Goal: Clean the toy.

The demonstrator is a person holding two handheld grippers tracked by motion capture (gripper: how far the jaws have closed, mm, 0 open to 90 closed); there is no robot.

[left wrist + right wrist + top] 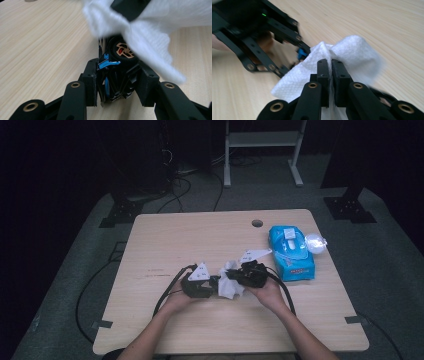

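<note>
My left gripper [214, 284] [119, 83] is shut on a small black toy car [117, 62] with blue trim and an orange-rimmed wheel, held nose-up between its pads. My right gripper [231, 274] [330, 72] is shut on a white wipe [231, 289] [353, 50], its jaws nearly together with the cloth pinched between them. The wipe [150, 42] drapes over the top of the car, touching it. Both grippers meet just above the wooden table [165, 240], near its front middle. In the right gripper view the left gripper [262, 32] is blurred, with a blue bit of the car [301, 53] beside the wipe.
A blue pack of wipes [291, 252] lies at the right side of the table, with a clear plastic piece [315, 242] at its far corner. A cable hole [257, 223] sits near the back edge. Cables trail from both grippers toward the front.
</note>
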